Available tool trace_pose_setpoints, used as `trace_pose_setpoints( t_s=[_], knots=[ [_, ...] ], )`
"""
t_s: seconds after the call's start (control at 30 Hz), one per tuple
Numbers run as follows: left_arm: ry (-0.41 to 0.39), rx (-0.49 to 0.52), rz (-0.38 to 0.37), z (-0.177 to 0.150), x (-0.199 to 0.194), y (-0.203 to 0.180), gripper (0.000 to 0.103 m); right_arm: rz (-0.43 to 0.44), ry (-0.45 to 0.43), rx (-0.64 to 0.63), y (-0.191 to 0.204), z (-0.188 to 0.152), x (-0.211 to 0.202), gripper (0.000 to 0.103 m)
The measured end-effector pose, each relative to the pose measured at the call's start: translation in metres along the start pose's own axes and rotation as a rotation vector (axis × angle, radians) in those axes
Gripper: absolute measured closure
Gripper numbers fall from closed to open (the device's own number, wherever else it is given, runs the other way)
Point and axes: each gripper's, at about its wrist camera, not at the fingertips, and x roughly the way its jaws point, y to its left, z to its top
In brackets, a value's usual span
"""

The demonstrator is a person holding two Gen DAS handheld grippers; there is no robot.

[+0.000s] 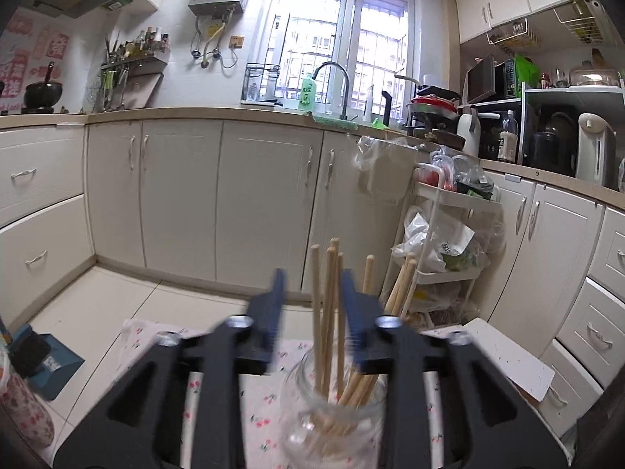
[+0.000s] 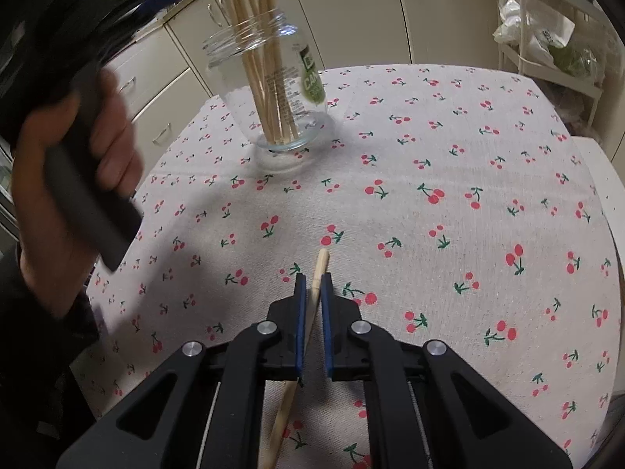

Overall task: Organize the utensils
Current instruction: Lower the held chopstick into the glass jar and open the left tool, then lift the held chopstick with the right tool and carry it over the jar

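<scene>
One chopstick (image 2: 317,273) is pinched between the right gripper's (image 2: 312,287) blue pads near the table's front edge. About eight more are stood in one glass jar (image 2: 273,90) farther off on the cherry-print cloth (image 2: 449,179). The left gripper (image 1: 312,285) is held spread above the jar, grasping nothing.

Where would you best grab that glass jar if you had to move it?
Probably around the glass jar mid-body, coming in level from the side. It stands upright on the cherry tablecloth, and the chopsticks fan out above its mouth, so coming from above is blocked.
</scene>
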Motion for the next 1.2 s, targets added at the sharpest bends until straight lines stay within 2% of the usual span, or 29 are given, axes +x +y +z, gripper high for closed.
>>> trace_pose_setpoints(
  t_s=[0.17, 0.3, 0.43, 0.5, 0.63, 0.73, 0.9, 0.97, 1.03, 1.07, 1.1, 1.13, 1.17, 1.2],
  knots=[
    [0.024, -0.05, 0.012, -0.014, -0.031, 0.015, 0.044, 0.042, 0.0, 0.055, -0.009, 0.001, 0.0, 0.095],
    [0.098, -0.115, 0.039, -0.042, -0.053, 0.036, 0.031, 0.095, 0.0, 0.124, -0.019, 0.001, 0.001, 0.095],
    [0.182, -0.223, 0.065, -0.075, -0.07, 0.066, 0.026, 0.198, 0.012, 0.246, -0.035, 0.001, 0.005, 0.095],
    [0.21, -0.267, 0.077, -0.088, -0.075, 0.077, 0.025, 0.214, 0.002, 0.277, -0.038, 0.001, 0.003, 0.095],
    [0.247, -0.341, 0.074, -0.106, -0.075, 0.095, 0.024, 0.234, -0.092, 0.284, -0.032, 0.013, -0.016, 0.095],
    [0.241, -0.372, 0.08, -0.111, -0.075, 0.102, 0.023, 0.223, -0.179, 0.266, -0.021, 0.027, -0.032, 0.095],
    [0.246, -0.362, 0.062, -0.111, -0.073, 0.099, 0.021, 0.219, -0.327, 0.208, 0.0, 0.061, -0.057, 0.095],
    [0.247, -0.372, 0.06, -0.11, -0.071, 0.099, 0.02, 0.204, -0.345, 0.179, 0.007, 0.077, -0.065, 0.095],
    [0.246, -0.383, 0.059, -0.108, -0.071, 0.099, 0.02, 0.146, -0.314, 0.141, 0.012, 0.085, -0.068, 0.095],
    [0.243, -0.386, 0.058, -0.108, -0.072, 0.1, 0.02, 0.091, -0.27, 0.084, 0.018, 0.087, -0.068, 0.095],
    [0.24, -0.39, 0.056, -0.108, -0.072, 0.1, 0.02, 0.041, -0.226, 0.035, 0.023, 0.085, -0.065, 0.09],
    [0.239, -0.393, 0.055, -0.109, -0.072, 0.1, 0.02, -0.019, -0.167, -0.018, 0.028, 0.077, -0.057, 0.073],
    [0.237, -0.394, 0.052, -0.109, -0.072, 0.1, 0.02, -0.044, -0.14, -0.042, 0.03, 0.069, -0.051, 0.068],
    [0.236, -0.396, 0.05, -0.108, -0.072, 0.1, 0.02, -0.078, -0.084, -0.081, 0.034, 0.06, -0.04, 0.067]
  ],
)
